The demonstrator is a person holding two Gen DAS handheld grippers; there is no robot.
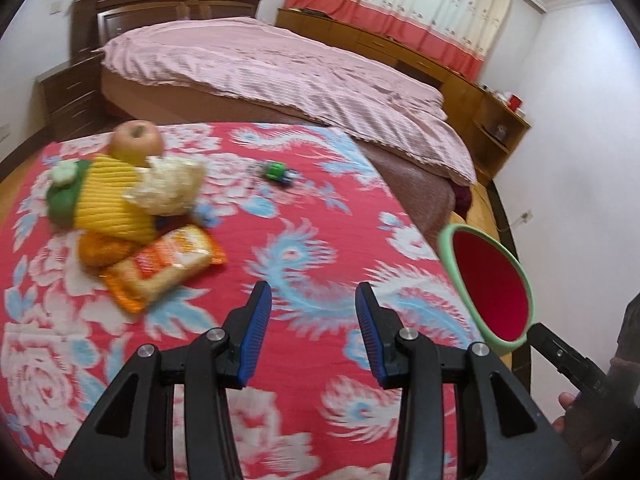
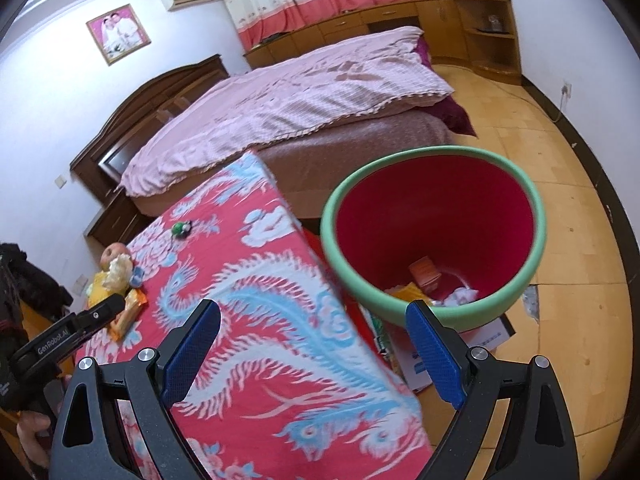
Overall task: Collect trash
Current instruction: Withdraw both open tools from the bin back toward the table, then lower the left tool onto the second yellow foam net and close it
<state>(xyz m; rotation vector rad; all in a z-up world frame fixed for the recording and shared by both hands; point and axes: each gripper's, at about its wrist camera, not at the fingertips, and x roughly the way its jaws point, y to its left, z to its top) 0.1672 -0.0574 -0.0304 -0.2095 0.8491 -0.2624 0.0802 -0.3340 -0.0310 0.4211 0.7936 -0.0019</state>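
Left tongs (image 1: 314, 304) spread apart, empty, low over the middle of the table (image 1: 304, 216). Right tongs (image 2: 314, 344) spread wider, also empty, straddling the table's right edge, one pad toward the bin (image 2: 434, 236).

Trash: orange snack wrapper (image 1: 168, 268) near the table's left edge, half under a pile. Crumpled paper wad (image 1: 170, 190) sits on top of a yellow corn toy (image 1: 106, 204). Small green scrap (image 1: 276, 171) lies alone toward the far edge.

Pile also holds an apple (image 1: 137, 140) and something orange, maybe a fruit; blur prevents certainty. Probably keepers.

Bin stands on the floor just beside the table's right edge, red inside, green rim, wrappers and tissue at the bottom. Placement likely allows short drops.

Judgement: collection partway done; the wrapper looks the easiest next grab for the left side.
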